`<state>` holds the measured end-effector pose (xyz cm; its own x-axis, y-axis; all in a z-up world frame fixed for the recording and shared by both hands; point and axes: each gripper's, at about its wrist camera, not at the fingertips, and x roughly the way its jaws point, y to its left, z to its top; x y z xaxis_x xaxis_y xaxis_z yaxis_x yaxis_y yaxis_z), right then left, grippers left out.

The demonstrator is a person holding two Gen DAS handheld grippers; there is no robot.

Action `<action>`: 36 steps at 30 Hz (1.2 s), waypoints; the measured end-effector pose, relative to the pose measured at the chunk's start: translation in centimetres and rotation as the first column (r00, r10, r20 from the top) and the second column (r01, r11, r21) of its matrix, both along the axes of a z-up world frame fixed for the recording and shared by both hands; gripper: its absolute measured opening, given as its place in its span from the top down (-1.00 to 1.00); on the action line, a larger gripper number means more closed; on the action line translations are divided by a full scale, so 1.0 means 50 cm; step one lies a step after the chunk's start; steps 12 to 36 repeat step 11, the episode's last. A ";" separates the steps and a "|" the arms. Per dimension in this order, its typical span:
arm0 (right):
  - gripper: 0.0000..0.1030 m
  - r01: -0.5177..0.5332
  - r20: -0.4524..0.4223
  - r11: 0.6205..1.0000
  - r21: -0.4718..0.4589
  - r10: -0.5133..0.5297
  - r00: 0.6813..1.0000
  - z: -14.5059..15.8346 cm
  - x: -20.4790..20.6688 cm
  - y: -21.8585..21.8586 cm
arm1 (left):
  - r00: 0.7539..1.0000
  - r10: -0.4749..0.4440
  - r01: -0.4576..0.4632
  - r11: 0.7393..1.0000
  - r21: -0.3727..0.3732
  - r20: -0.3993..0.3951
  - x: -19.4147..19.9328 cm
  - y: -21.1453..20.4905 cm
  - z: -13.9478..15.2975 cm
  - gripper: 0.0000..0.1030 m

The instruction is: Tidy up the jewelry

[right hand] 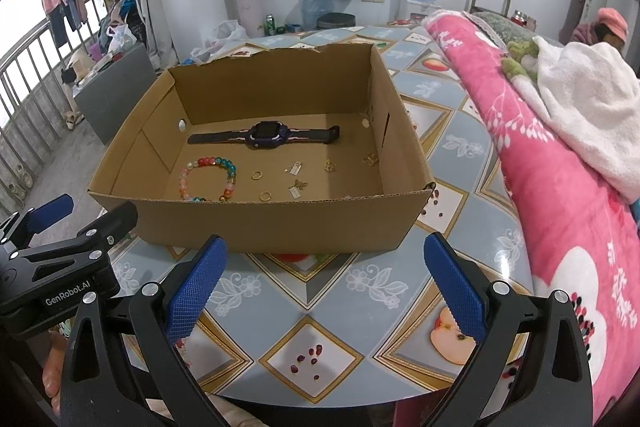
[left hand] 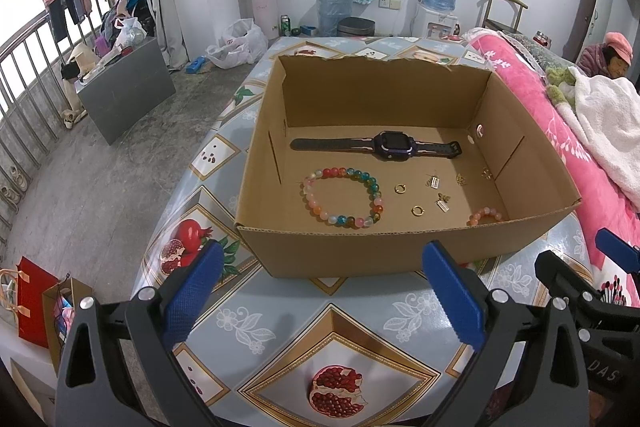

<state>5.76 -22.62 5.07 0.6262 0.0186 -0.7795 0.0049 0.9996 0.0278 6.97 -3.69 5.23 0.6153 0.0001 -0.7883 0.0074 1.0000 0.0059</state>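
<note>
An open cardboard box [left hand: 360, 247] [right hand: 280, 223] stands on the table. Inside lie a dark smartwatch [left hand: 386, 143] [right hand: 267, 135], a multicoloured bead bracelet [left hand: 342, 195] [right hand: 208, 183], a smaller pink bead bracelet [left hand: 486, 215], two gold rings [left hand: 400, 188] [left hand: 418, 211] and several small gold charms [left hand: 442, 201] [right hand: 295, 189]. My left gripper [left hand: 324, 263] is open and empty in front of the box. My right gripper [right hand: 326, 259] is open and empty, also in front of the box. Each gripper shows at the edge of the other's view.
The table has a fruit-patterned cloth [left hand: 332, 327] [right hand: 308, 295]. Pink and white blankets [left hand: 592, 131] [right hand: 560, 131] are piled along the right. A person in a pink hat [left hand: 612, 55] sits beyond them. Gift bags [left hand: 36, 303] stand on the floor at left.
</note>
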 end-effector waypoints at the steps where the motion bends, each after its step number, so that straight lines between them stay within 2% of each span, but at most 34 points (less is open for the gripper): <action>1: -0.84 0.001 0.000 1.000 -0.001 -0.001 1.000 0.000 0.000 0.000 | 1.000 0.000 0.000 1.000 0.000 0.000 0.000 0.000 0.000 -0.89; 36: -0.84 0.001 0.000 1.000 0.000 -0.001 1.000 -0.001 -0.001 -0.001 | 1.000 0.000 0.000 1.000 -0.001 -0.003 0.000 -0.001 0.000 -0.89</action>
